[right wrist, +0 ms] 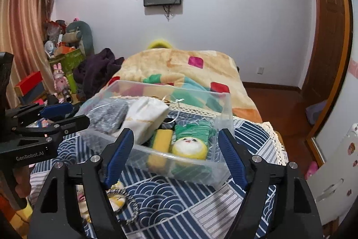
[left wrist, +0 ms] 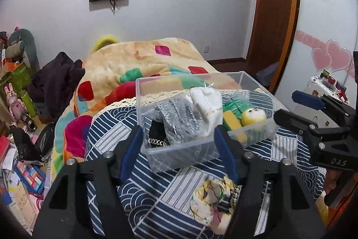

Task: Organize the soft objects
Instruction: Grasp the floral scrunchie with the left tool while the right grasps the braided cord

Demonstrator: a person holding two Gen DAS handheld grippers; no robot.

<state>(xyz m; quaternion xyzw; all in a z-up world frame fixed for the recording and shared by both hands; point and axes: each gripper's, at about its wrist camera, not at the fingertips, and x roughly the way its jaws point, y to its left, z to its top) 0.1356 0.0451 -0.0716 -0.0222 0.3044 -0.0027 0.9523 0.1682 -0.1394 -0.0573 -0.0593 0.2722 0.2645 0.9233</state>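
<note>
- Most of the soft things already sit in the clear plastic rectangular bin (left wrist: 179, 149) on the blue-and-white wave-patterned cloth (left wrist: 156, 194): a grey knitted piece in a clear bag (left wrist: 176, 120), a white fabric pouch (left wrist: 207, 104), a yellow sponge block (right wrist: 159, 146), and a green-striped sock with a round yellow plush face (right wrist: 190, 145).
- One item is left, I judge — a crumpled yellow-and-white floral cloth piece with a braided cord (left wrist: 212, 201), lying loose on the cloth just in front of the bin, near my left fingers.
- My left gripper (left wrist: 179, 153) has its blue-padded fingers spread wide and holds nothing; it hangs above the near wall of the bin.
- My right gripper (right wrist: 175, 156) is likewise spread apart and empty, in front of the bin's sock end.
- Writing I can read: "GenRobot.AI" on the left gripper's body in the right wrist view, "DAS" on the right gripper's body in the left wrist view.
- The pouch carries gold script — something like "Bake me", too small to be sure.
</note>
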